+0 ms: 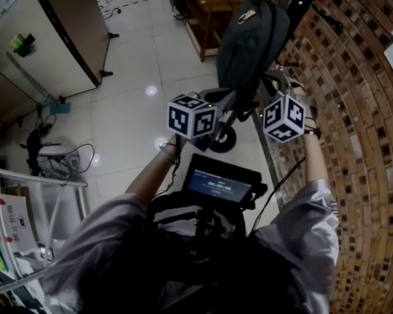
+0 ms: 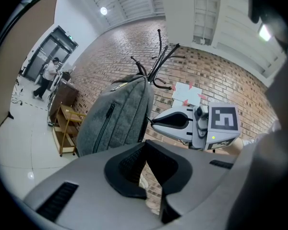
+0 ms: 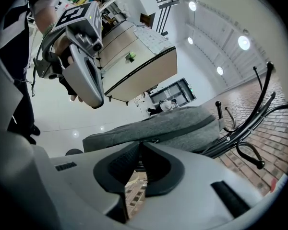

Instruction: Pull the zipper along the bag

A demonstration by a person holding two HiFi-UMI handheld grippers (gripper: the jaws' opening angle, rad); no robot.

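Overhead, the backpack point(image 1: 249, 38) hangs from the coat rack point(image 1: 300, 2) by the brick wall point(image 1: 360, 142), with both arms raised to its lower end. The left gripper point(image 2: 145, 143) has its fingers closed together at the bag's bottom edge, seemingly steadying it. The right gripper point(image 3: 138, 146) has narrow fingers, apparently pinching the zipper pull point(image 3: 155, 140). Pulling looks under way; next comes a steady draw along the seam.
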